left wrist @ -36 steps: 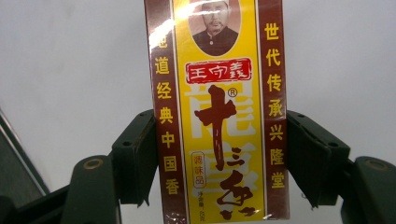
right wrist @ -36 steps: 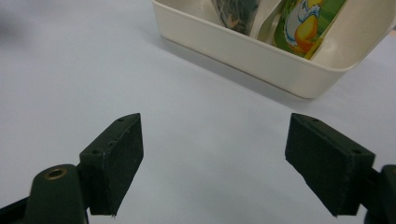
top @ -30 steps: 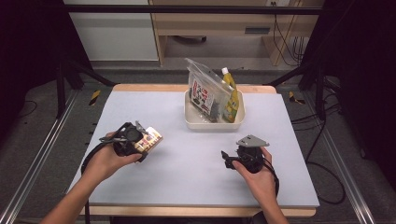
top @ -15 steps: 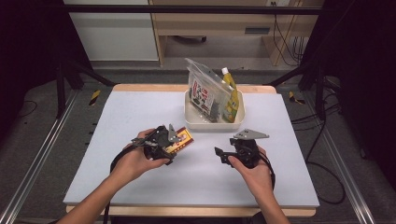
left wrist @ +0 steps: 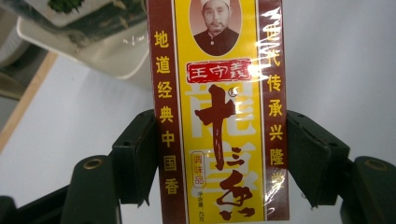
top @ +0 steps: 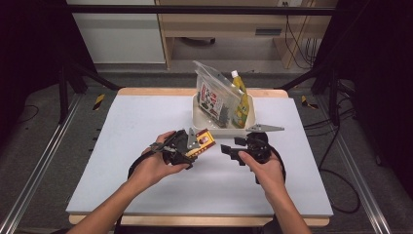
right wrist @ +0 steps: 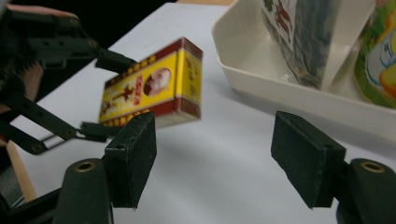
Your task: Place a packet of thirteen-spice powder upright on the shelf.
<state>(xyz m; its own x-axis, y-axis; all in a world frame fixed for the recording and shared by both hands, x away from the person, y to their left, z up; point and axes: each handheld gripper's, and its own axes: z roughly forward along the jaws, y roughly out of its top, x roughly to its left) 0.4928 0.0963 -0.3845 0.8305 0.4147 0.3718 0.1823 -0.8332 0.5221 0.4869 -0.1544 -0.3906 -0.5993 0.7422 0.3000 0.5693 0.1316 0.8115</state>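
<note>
The left gripper (top: 187, 146) has the seasoning box (top: 201, 143) clamped between its jaws across the two narrow sides, carried clear above the tabletop (top: 122, 126) and just short of the white tray (top: 204, 124). The right gripper (top: 234, 152) sits close by, jaws wide apart and holding nothing, pointed at the box's free end. That box looks light and stiff, a small carton, but it is wrapped in glossy film, so it could slide under a loose pinch. Squeezing the narrow sides, as now, seems the safe hold; the broad printed faces would likely dent. In the tray a clear bag (top: 214, 95) of dark contents leans against a yellow-green squeeze bottle (top: 240, 97), so free room there looks tight.
</note>
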